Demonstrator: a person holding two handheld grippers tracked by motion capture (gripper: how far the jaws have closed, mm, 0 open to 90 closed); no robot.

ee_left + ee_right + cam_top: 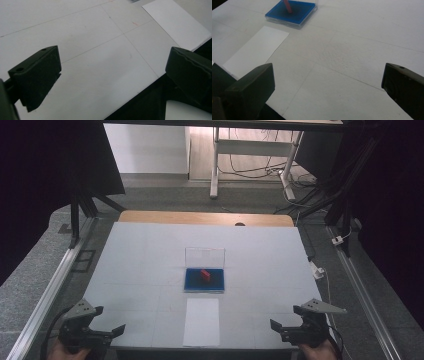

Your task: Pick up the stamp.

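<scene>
— Tongs status? Left gripper (102, 320) and right gripper (286, 320) both gape, empty.
— Red piece (205, 274) lies in the blue case (192, 281), ahead, between them; approach slowly, squarely.

The high view looked forward and down over the whole pale grey table (150, 265); each gripper view sat low and close above it; the flat white paper sheet (201, 321), at six o'clock, appeared in all three (177, 23) (255, 51).
</scene>
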